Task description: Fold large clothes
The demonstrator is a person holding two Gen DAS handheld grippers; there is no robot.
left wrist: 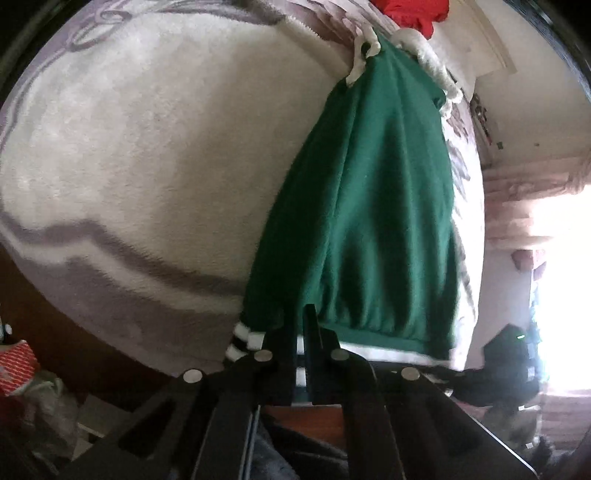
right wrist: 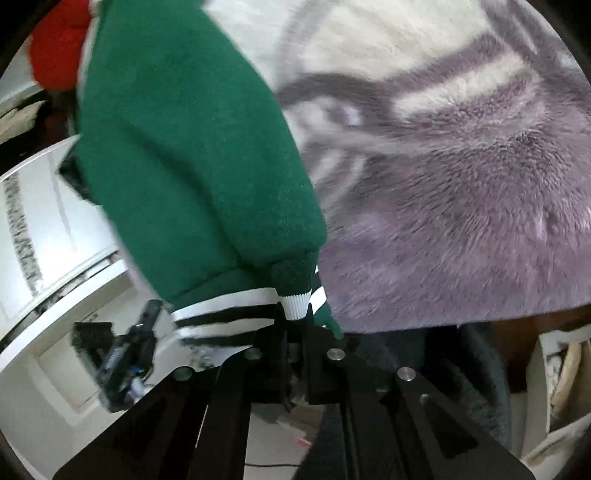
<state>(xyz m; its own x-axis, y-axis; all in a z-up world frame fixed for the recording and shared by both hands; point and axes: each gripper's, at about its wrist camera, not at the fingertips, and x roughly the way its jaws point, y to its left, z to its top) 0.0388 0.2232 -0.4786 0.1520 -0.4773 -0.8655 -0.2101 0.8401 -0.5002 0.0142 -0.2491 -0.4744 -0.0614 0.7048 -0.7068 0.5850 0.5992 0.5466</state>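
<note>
The left hand-held gripper (left wrist: 301, 332) is clenching the striped hem of a green jacket (left wrist: 362, 206), its two black fingers pressed close together on the white and dark ribbing at the garment's lower edge. From this view the jacket is stretching away up the frame as a long narrow panel, lying on a fluffy cream and grey-purple blanket (left wrist: 155, 147) that is covering the bed; a white knitted collar (left wrist: 364, 55) is showing at the far end, and beyond it a red cloth (left wrist: 410, 13) is sitting at the top edge. A striped cuff (left wrist: 245, 341) is lying just beside the left fingers. This view is also taking in a bright window area on the right and a red and white patterned object (left wrist: 16, 363) low on the left. The right wrist view is showing none of the collar; instead it is filling with the green jacket (right wrist: 192, 155) close up, somewhat blurred, with the blanket (right wrist: 461, 206) spreading purple to the right. The right hand-held gripper (right wrist: 293, 325) is grasping the jacket at its ribbed edge, a white band of ribbing (right wrist: 293, 304) sitting between the nearly closed fingers. The other hand-held gripper (right wrist: 125, 354) is appearing only here, as a blurred dark shape low on the left, against white furniture (right wrist: 44, 221). The red cloth (right wrist: 55, 55) is showing in the upper left corner.
</note>
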